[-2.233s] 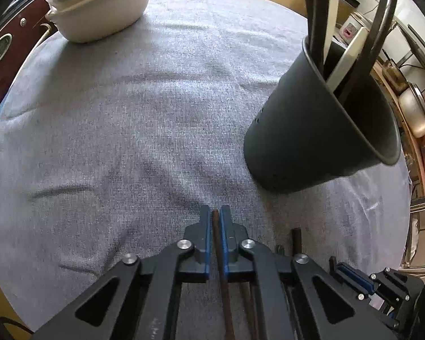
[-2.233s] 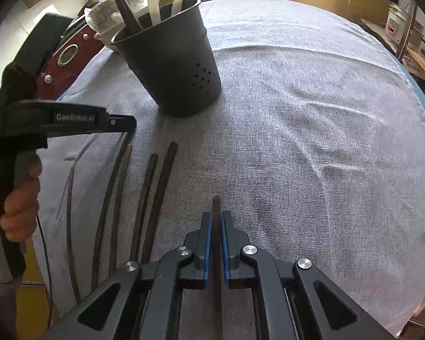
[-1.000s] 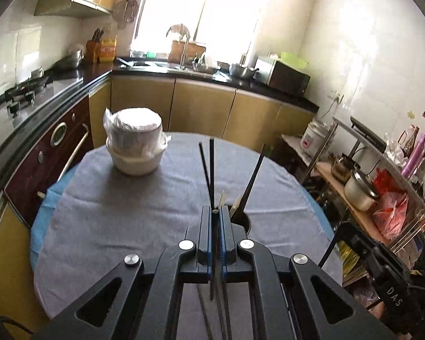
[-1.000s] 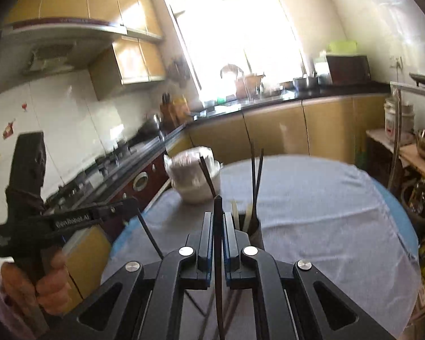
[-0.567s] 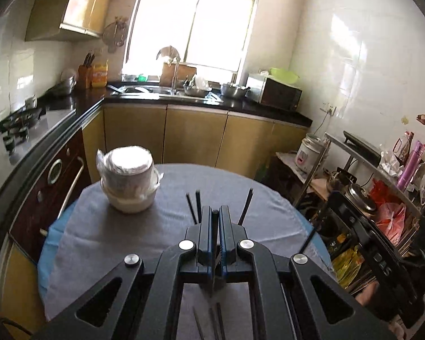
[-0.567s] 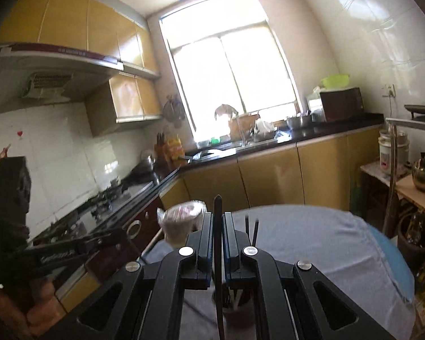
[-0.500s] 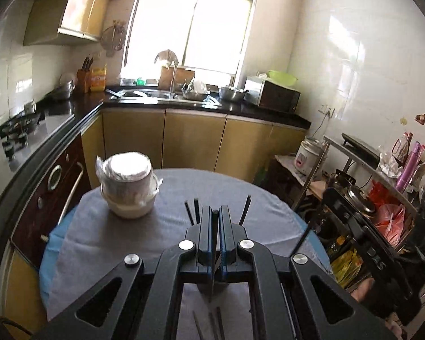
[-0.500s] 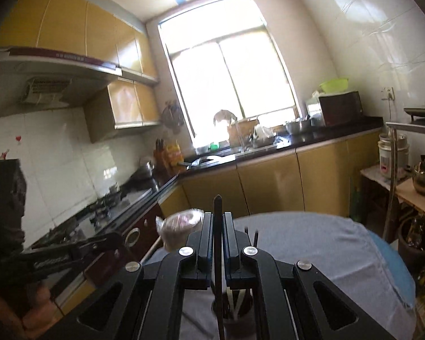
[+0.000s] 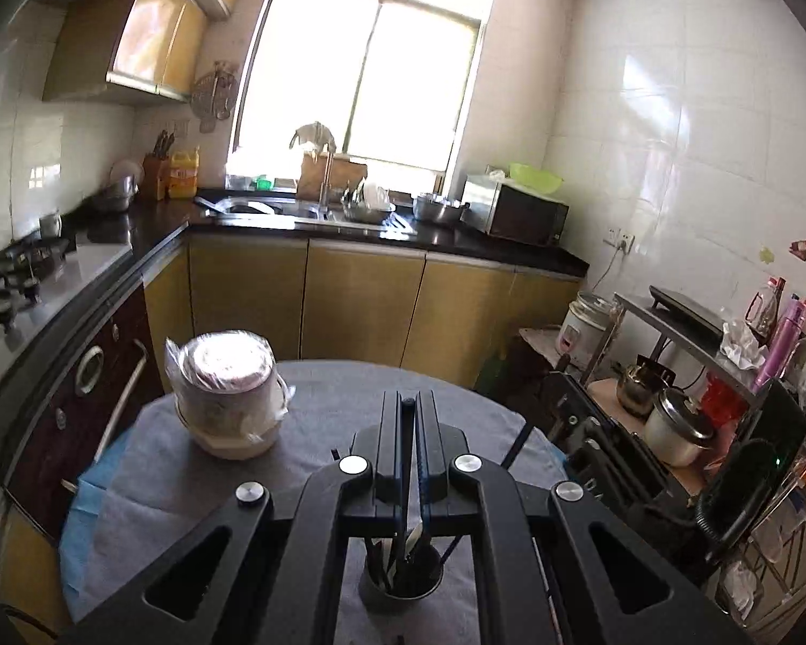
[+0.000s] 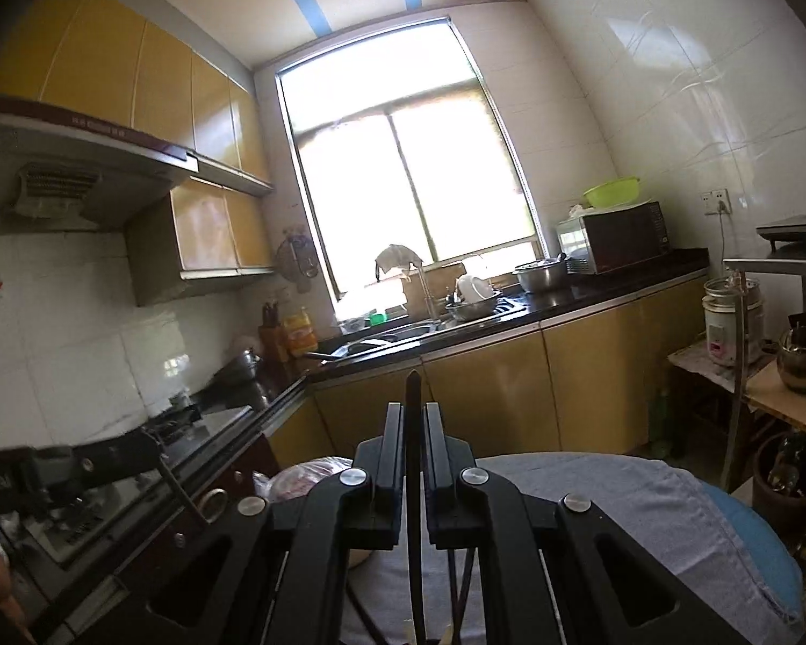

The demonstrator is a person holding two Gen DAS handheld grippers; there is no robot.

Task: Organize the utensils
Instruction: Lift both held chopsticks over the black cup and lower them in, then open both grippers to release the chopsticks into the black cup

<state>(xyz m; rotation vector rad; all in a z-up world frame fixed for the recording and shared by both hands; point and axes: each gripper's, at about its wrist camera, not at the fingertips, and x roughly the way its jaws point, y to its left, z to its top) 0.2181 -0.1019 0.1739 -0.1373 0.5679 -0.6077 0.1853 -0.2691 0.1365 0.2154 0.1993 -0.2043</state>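
My left gripper (image 9: 408, 403) is shut on a dark chopstick (image 9: 407, 489) that hangs down between the jaws toward the dark utensil holder (image 9: 400, 588) on the grey-clothed round table (image 9: 317, 430). The holder has several chopsticks and white utensils in it. My right gripper (image 10: 414, 408) is shut on another dark chopstick (image 10: 414, 392), raised high above the table (image 10: 618, 489); its tip pokes out past the fingers. The right gripper also shows at the right of the left wrist view (image 9: 618, 462), and the left gripper shows at the left of the right wrist view (image 10: 91, 462).
A plastic-wrapped pot on a white bowl (image 9: 225, 392) stands at the table's back left. Kitchen counter with sink (image 9: 295, 215), microwave (image 9: 516, 212) and stove (image 9: 21, 269) lie beyond. A metal rack with pots (image 9: 671, 419) stands to the right.
Both grippers have lifted from the table, each with a chopstick, and tilted upright. The left one now hangs over the utensil holder; the right one has risen further.
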